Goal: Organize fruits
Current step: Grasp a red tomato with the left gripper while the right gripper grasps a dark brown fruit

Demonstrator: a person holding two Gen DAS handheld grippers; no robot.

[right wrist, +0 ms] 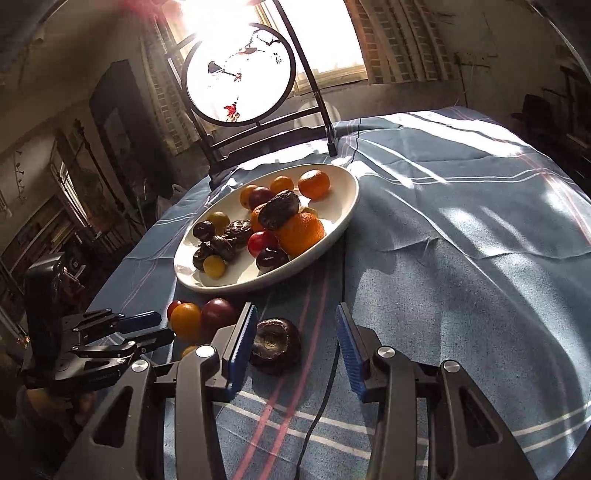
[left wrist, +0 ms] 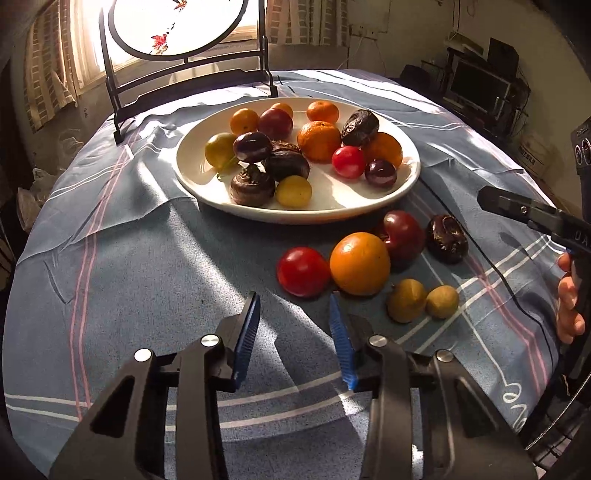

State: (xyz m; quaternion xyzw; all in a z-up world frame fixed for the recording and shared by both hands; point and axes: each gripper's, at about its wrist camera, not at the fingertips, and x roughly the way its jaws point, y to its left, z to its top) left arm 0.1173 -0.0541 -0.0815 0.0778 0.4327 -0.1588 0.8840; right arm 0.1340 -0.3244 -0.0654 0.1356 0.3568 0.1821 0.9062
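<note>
A white plate (left wrist: pixel 408 177) (right wrist: pixel 349 206) holds several oranges, tomatoes, yellow fruits and dark water chestnuts. Loose on the blue cloth in front of it lie a red tomato (left wrist: pixel 303 271), an orange (left wrist: pixel 360 267) (right wrist: pixel 185 319), a dark red fruit (left wrist: pixel 404 234) (right wrist: pixel 218 314), a dark chestnut (left wrist: pixel 447 238) (right wrist: pixel 275 343) and two yellow-green fruits (left wrist: pixel 406 299). My left gripper (left wrist: pixel 294 299) (right wrist: pixel 159 326) stands open just short of the red tomato, nothing between its pads. My right gripper (right wrist: pixel 296 310) is open around the dark chestnut, which lies near the left pad, untouched by the right pad.
A round painted screen on a black stand (left wrist: pixel 177 29) (right wrist: pixel 240 74) stands behind the plate. A black cable (right wrist: pixel 321 406) runs over the striped cloth under my right gripper. A person's hand (left wrist: pixel 569 295) shows at the right edge. Shelves with electronics (left wrist: pixel 480 85) stand beyond the table.
</note>
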